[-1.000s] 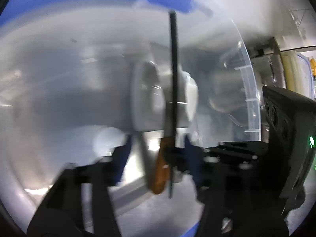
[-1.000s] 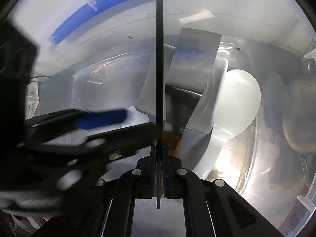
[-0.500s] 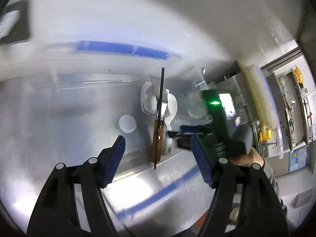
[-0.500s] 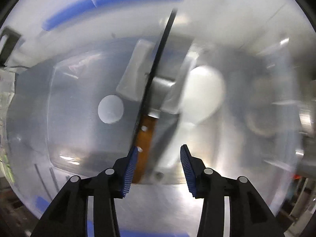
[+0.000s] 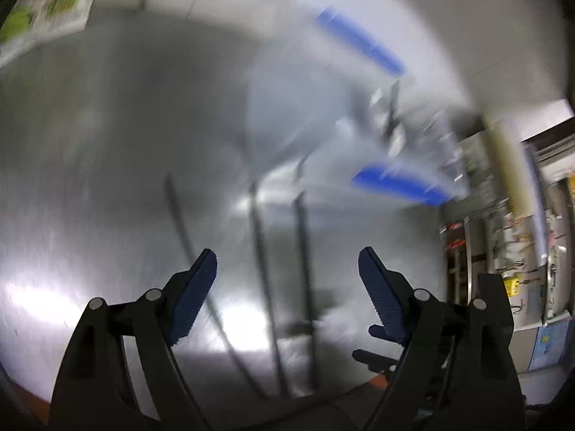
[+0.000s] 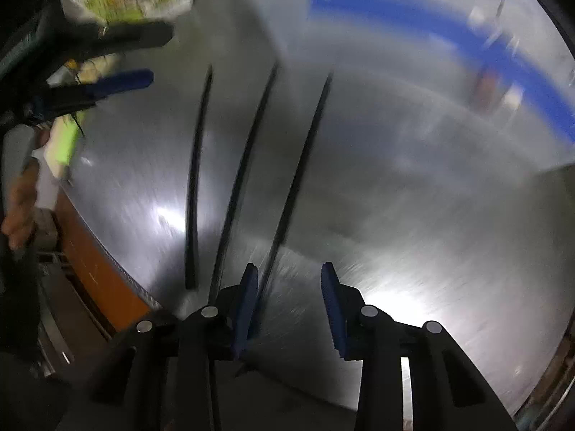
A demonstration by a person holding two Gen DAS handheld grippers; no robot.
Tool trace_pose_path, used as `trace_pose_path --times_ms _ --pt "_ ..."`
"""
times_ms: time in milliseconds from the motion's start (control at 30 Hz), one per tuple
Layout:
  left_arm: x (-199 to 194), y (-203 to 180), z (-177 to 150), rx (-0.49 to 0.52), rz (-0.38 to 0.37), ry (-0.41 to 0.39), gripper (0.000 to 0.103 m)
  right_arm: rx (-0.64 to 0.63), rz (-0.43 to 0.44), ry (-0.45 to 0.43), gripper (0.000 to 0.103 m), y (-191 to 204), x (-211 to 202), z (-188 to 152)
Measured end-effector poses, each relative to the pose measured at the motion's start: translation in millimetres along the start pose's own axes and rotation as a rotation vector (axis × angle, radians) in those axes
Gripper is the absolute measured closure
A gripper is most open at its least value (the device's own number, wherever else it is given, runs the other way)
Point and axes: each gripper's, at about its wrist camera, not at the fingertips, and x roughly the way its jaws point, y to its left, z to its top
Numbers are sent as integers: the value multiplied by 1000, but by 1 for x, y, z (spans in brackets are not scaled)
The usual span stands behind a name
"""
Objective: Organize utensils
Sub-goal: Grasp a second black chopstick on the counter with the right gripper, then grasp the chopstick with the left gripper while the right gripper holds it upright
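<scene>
Right wrist: chopsticks ahead of parted tongs.

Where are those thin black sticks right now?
Three black sticks lie side by side on the steel table, just ahead of the open right tool, left of the blue-rimmed bin.

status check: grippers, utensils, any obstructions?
Left gripper open, empty. Right gripper open, empty. Three black sticks lie loose on the steel table, side by side ahead of both grippers. Blue-rimmed bin off to the side; nothing blocking, frames blurred.
</scene>
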Motion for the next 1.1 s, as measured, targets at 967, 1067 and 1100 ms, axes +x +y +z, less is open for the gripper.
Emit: trace_pose_path --times_ms 967,1067,1100 --pt "93 -21 -47 -113 -320 296 29 360 415 18 96 -45 -8 -30" --pt "101 -19 -49 -137 -271 285 57 332 403 40 96 -39 -3 -35" --pt "102 -16 -49 -147 -246 273 71 325 397 51 96 -36 1 -37"
